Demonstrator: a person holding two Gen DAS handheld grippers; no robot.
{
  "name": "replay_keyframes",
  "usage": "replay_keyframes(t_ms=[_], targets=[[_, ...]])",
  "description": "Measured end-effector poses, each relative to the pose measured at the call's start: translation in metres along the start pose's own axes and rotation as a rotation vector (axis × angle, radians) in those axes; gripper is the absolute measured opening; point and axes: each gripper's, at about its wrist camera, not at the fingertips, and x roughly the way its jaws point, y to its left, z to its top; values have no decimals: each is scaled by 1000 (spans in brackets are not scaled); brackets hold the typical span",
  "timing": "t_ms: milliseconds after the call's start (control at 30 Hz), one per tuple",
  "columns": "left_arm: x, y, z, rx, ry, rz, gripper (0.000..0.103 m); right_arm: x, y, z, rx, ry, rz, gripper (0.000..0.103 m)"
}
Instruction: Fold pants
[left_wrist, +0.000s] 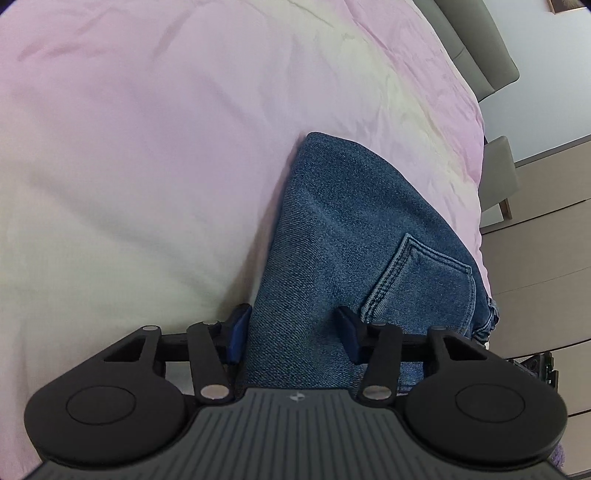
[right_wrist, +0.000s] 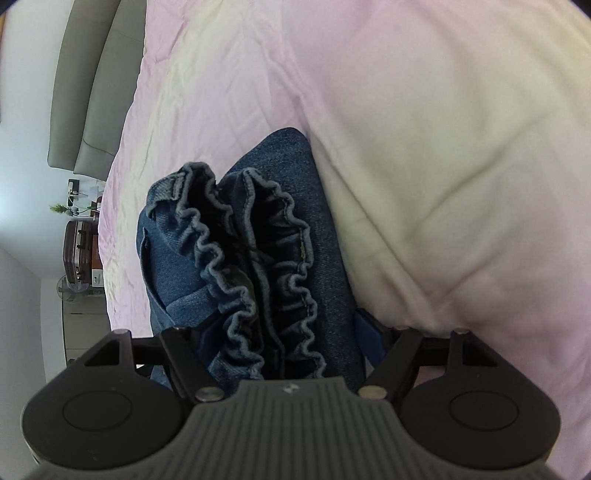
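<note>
Bed (left_wrist: 147, 147) covered in pale pink, lightly creased sheet, washing to cream where daylight falls on it. Grey padded headboard (right_wrist: 92, 92) at the bed's end against a white wall (right_wrist: 22, 74). Beside it a brown suitcase (right_wrist: 79, 254), a small green plant (right_wrist: 59, 208) and a low pale cabinet (right_wrist: 85, 325). Beige drawer fronts (left_wrist: 546, 258) along the bed's other side.
</note>
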Motion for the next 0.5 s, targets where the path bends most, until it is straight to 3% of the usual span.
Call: replay_keyframes(t_ms=[133,267,500], targets=[[-7,-10,-4,26,-21,28,45,-5,17,-5,-49,-22,-34,57],[-16,-16,-7,16,-52,10,33,-14,41,-12,-107,-51,-89,49],[-45,-33,-5,56,-82,-34,30,-40,86,-27,-157,-104,-119,45]])
